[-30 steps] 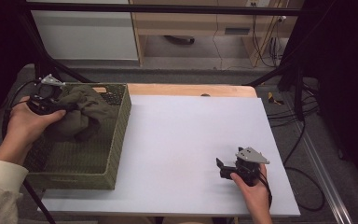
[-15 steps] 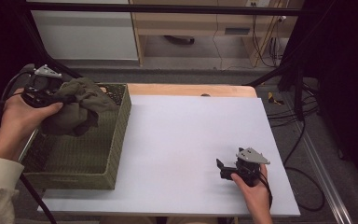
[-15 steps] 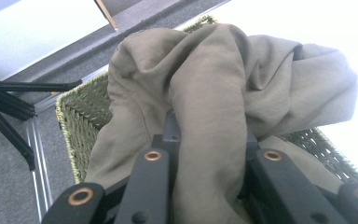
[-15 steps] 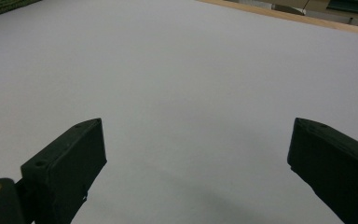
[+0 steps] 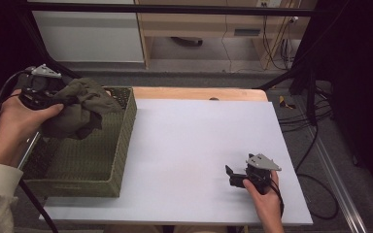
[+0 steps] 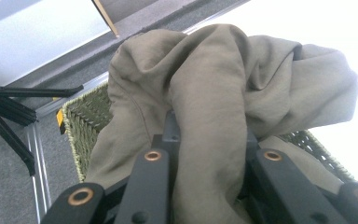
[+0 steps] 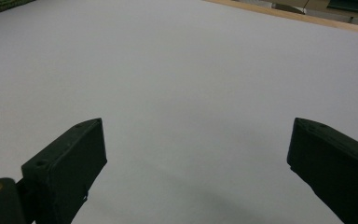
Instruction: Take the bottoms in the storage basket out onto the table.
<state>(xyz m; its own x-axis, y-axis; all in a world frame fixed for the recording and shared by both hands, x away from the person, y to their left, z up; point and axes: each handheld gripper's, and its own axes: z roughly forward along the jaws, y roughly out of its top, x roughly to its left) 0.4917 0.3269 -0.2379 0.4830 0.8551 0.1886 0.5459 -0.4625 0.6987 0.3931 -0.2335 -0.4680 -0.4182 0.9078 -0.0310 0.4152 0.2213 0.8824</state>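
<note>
An olive-green cloth [image 5: 80, 108] hangs bunched above the far end of the green woven basket [image 5: 121, 145], at the table's left. My left gripper [image 5: 58, 99] is shut on the cloth, which drapes over and between its jaws in the left gripper view [image 6: 209, 107] and hides the fingertips. Near the table's front right my right gripper [image 5: 230, 175] rests on the white tabletop [image 5: 194, 141]. It stands open, its black fingers [image 7: 70, 158] wide apart with bare table between them.
The basket's rim [image 6: 81, 126] shows under the cloth in the left gripper view. A strip of wooden table edge [image 5: 199, 93] runs along the far side. Cables [image 5: 296, 121] lie on the floor to the right of the table.
My left gripper has lifted the cloth up out of the basket and drawn it toward the far left. The right gripper has stayed where it was.
</note>
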